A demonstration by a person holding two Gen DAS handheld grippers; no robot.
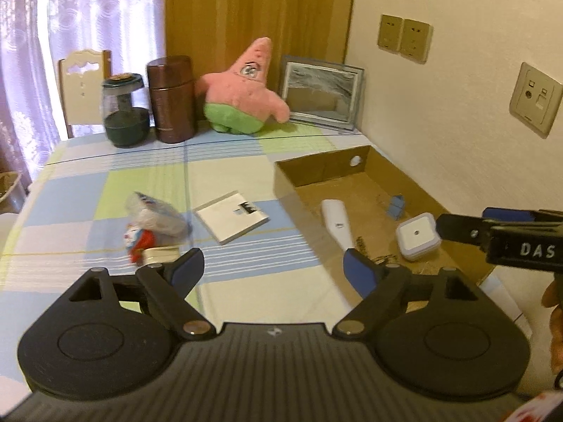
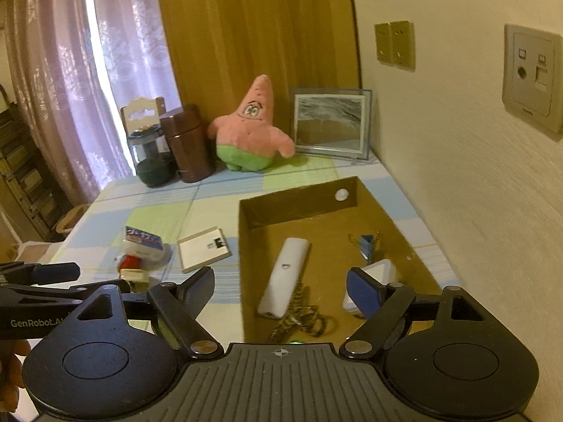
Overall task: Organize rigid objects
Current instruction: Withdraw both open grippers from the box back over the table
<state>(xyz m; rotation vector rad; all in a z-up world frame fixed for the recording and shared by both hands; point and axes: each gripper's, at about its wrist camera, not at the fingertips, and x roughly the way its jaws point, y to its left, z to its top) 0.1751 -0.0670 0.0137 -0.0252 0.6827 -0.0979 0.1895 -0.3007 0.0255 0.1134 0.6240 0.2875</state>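
hovering released: left gripper (image 1: 272, 269), right gripper (image 2: 281, 290). lying left of cardboard box (image 1: 427, 198): flat white booklet (image 1: 233, 220), probably light, stiff; pinching its edge.

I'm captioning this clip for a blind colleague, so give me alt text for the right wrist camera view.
An open, empty right claw hovers over a cardboard box holding a white remote, a white square device, a blue binder clip and a chain. Left of the box, a white booklet and a plastic bag lie on the checked tablecloth.
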